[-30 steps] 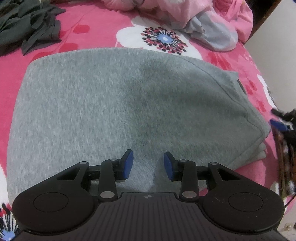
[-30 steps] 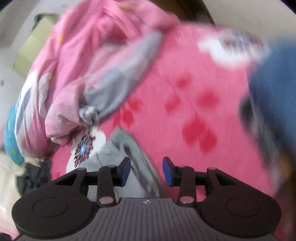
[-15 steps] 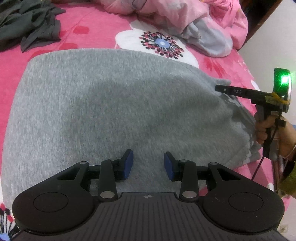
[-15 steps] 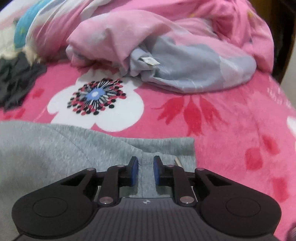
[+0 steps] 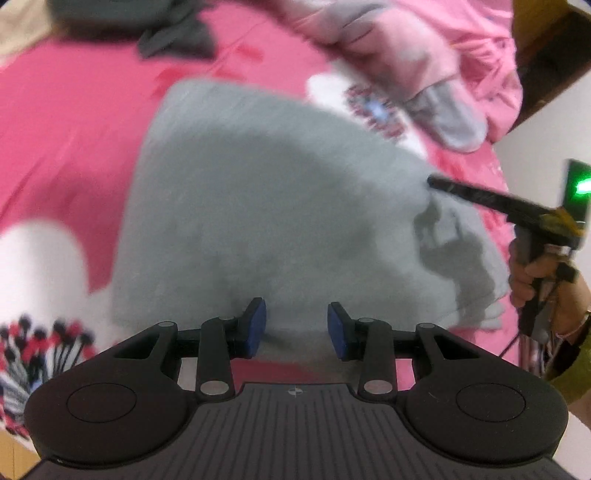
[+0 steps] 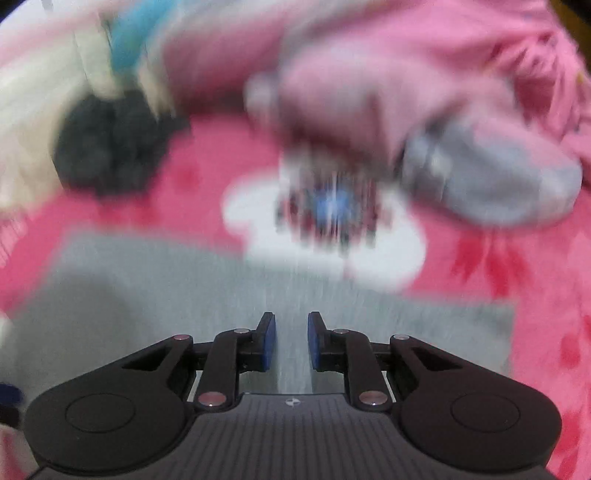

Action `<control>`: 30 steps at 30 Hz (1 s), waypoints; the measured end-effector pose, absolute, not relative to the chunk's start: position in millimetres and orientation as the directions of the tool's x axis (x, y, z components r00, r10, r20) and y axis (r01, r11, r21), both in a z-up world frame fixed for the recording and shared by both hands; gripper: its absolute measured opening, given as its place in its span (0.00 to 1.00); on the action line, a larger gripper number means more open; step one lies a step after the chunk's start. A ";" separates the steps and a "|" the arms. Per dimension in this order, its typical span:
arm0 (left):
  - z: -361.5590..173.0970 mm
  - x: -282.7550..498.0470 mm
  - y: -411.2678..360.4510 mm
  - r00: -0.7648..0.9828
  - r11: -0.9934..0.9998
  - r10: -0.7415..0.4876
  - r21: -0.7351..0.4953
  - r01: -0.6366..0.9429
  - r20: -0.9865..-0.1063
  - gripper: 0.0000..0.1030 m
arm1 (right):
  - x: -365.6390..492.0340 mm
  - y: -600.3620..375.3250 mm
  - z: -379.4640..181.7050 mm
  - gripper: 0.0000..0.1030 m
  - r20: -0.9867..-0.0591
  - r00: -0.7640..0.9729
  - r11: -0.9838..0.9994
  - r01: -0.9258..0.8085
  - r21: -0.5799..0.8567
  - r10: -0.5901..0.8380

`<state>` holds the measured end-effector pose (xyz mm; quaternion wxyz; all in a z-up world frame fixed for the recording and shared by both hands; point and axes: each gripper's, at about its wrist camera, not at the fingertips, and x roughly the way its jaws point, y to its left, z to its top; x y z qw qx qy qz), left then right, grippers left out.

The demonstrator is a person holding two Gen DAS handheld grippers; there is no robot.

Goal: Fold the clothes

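A grey garment [image 5: 277, 221] lies flat on the pink flowered bed sheet [image 5: 74, 129]. My left gripper [image 5: 297, 325] hovers open over its near edge, with nothing between the blue pads. In the left wrist view my right gripper [image 5: 434, 182] reaches in from the right, held by a hand [image 5: 528, 273], and the cloth below it is lifted and rumpled. The right wrist view is blurred. There my right gripper [image 6: 290, 332] stands narrow, with a strip of the grey garment [image 6: 184, 295] pinched between its pads.
Dark clothes [image 5: 166, 33] lie in a heap at the far left of the bed. Crumpled pink and grey bedding [image 5: 406, 48] fills the far right. A pale wall [image 5: 546, 147] runs along the bed's right edge. Dark clothes [image 6: 110, 147] and bedding [image 6: 406, 92] also lie beyond the garment.
My right gripper swung round onto the garment's right edge, shut on it, and pulled it leftward, rumpling that side. My left gripper slid toward the garment's near left corner, still open.
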<state>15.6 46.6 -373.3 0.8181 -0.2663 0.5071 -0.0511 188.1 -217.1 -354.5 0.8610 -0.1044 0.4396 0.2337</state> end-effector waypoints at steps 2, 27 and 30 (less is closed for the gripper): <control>-382.2 11.0 58.0 0.468 0.837 -0.370 -0.507 -0.208 -0.803 0.34 | 185.8 -217.5 -367.7 0.19 -0.798 0.522 0.882 -0.470 0.026 0.301; -369.6 60.8 155.1 0.324 0.810 -0.584 -0.564 0.162 -0.745 0.35 | 78.8 -160.1 -313.0 0.21 -0.858 0.470 0.977 -0.148 0.153 0.205; -355.5 57.6 153.4 0.329 0.815 -0.580 -0.527 0.242 -0.745 0.35 | 51.8 -179.4 -294.7 0.21 -0.841 0.468 0.953 -0.009 0.303 0.272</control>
